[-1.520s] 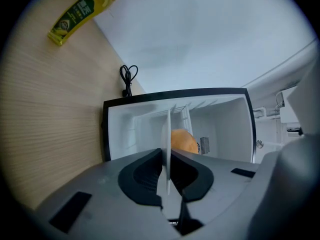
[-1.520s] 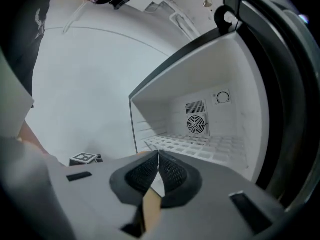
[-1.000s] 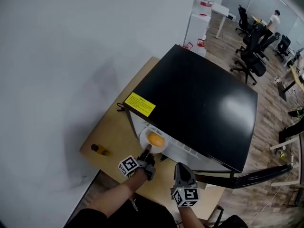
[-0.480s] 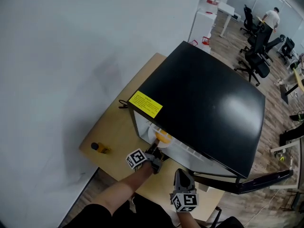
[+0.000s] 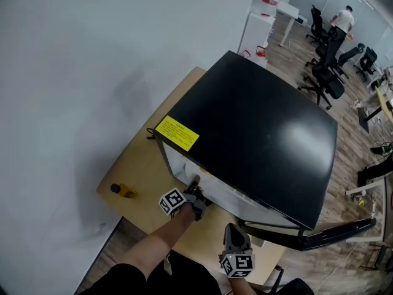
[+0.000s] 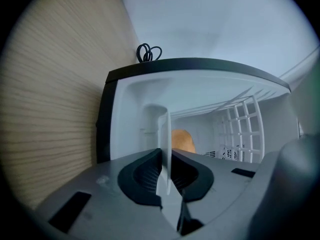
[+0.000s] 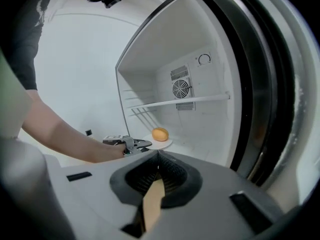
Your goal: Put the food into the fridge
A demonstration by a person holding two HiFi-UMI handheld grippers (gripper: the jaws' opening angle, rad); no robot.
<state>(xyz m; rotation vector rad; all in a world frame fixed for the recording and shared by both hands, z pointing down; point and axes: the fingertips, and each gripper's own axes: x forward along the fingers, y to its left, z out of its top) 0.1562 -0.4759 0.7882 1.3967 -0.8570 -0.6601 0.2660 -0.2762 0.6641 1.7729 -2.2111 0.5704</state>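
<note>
My left gripper (image 6: 165,158) is shut on the rim of a white plate (image 6: 165,134), seen edge-on. An orange-brown piece of food (image 6: 183,140) lies on it. In the right gripper view the plate (image 7: 162,143) with the food (image 7: 160,134) rests low inside the open fridge (image 7: 200,109), the left gripper (image 7: 141,144) at its near rim. From the head view the left gripper (image 5: 195,188) reaches under the fridge's black top (image 5: 258,128), and plate and food are hidden. My right gripper (image 5: 234,231) hangs back over the table's front, shut and empty.
The fridge door (image 5: 307,235) stands open to the right. A small bottle (image 5: 121,191) stands on the wooden table (image 5: 144,165) at the left. A white shelf (image 7: 180,101) crosses the fridge interior above the plate. Office chairs (image 5: 325,72) stand far behind.
My left gripper has pushed the plate with the food forward into the fridge, so both are now hidden under the black top in the head view. The right gripper has barely moved.
</note>
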